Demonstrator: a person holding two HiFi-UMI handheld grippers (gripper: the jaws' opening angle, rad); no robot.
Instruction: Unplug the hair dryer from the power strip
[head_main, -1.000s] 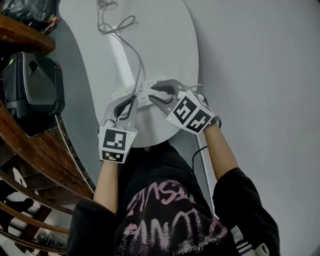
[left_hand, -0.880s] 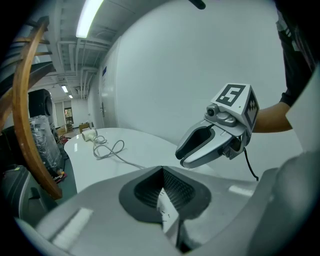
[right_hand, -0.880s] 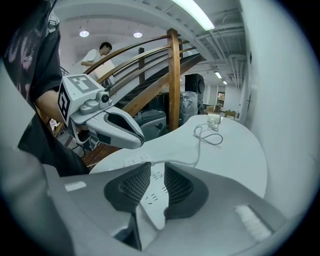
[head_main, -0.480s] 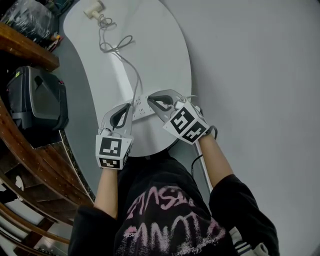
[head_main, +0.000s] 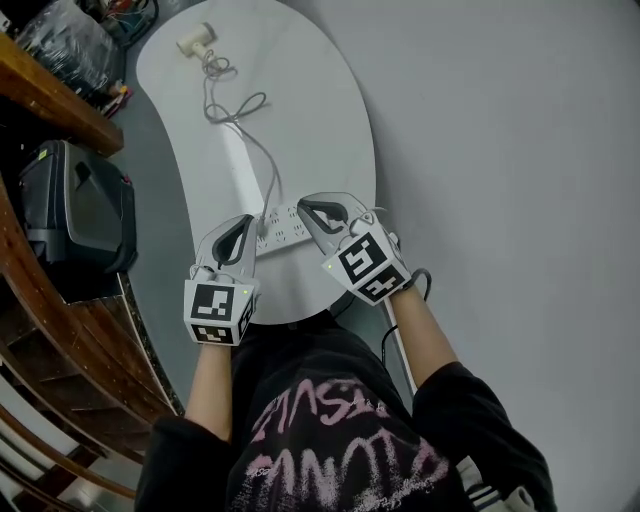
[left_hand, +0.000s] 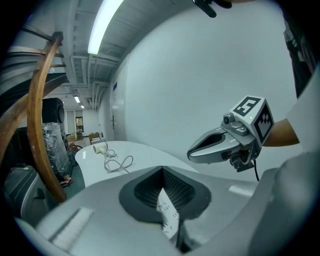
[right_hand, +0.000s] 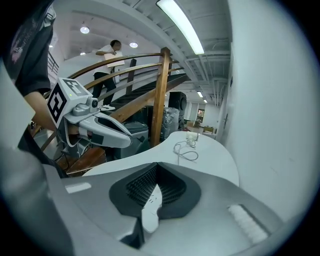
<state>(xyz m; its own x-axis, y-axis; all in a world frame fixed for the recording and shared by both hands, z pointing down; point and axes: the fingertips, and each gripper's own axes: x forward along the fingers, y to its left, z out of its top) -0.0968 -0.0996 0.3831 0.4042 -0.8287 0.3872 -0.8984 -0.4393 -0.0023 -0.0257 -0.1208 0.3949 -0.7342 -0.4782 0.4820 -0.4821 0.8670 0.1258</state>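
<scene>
Both arms reach forward, side by side. The left gripper (head_main: 244, 224) is closed tight. The right gripper (head_main: 306, 208) has just been closing; its jaws meet, with nothing pinched.

Power strip (head_main: 283, 226) ends hidden under left gripper (head_main: 247, 222), right gripper (head_main: 304, 207); plug too small to tell.

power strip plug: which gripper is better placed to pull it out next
Left, probably. The hair dryer cord enters the power strip at the end beside the left gripper. The right gripper, its jaws just closing with nothing visibly between them, sits over the other end, better for steadying.
</scene>
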